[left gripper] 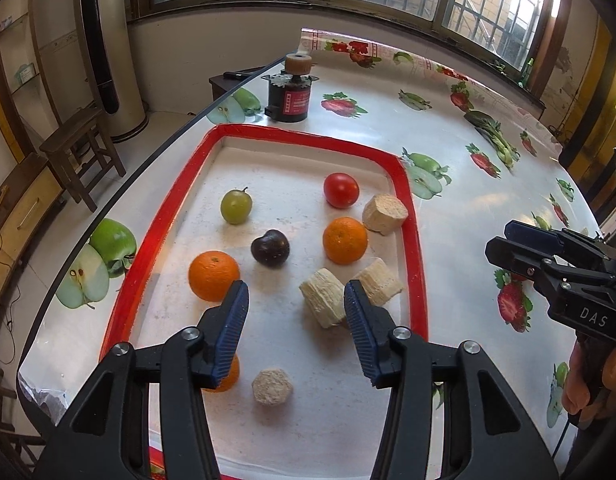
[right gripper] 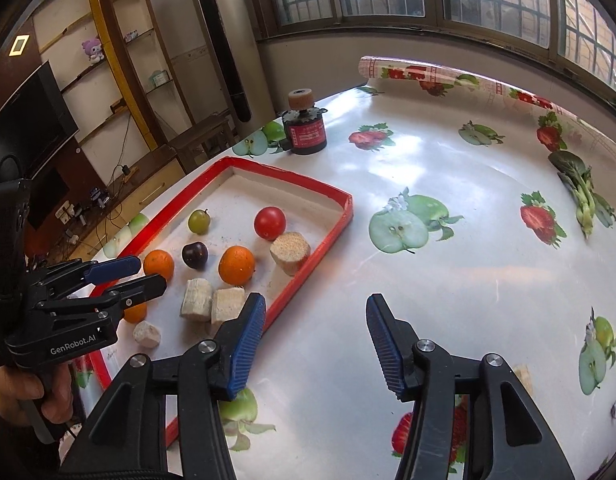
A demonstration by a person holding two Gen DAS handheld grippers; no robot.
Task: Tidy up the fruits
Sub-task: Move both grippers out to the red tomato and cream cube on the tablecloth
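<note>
A red-rimmed tray (left gripper: 308,136) holds a green fruit (left gripper: 236,206), a tomato (left gripper: 341,190), a dark plum (left gripper: 270,248), two oranges (left gripper: 345,240) (left gripper: 214,276) and several beige blocks (left gripper: 323,302). A third orange (left gripper: 230,376) is half hidden behind a finger. My left gripper (left gripper: 295,292) hovers open over the tray's near half, and nothing is pinched in it. My right gripper (right gripper: 315,304) hangs open and empty over the bare tablecloth, right of the tray (right gripper: 292,176). From the right wrist, the left gripper (right gripper: 146,273) shows above the oranges (right gripper: 236,265).
A black cylindrical motor (left gripper: 288,96) stands beyond the tray's far edge. The table's left edge (left gripper: 120,188) runs close beside the tray, with a wooden stool (left gripper: 82,152) on the floor below. Fruit-print cloth (right gripper: 447,240) covers the wide table to the right.
</note>
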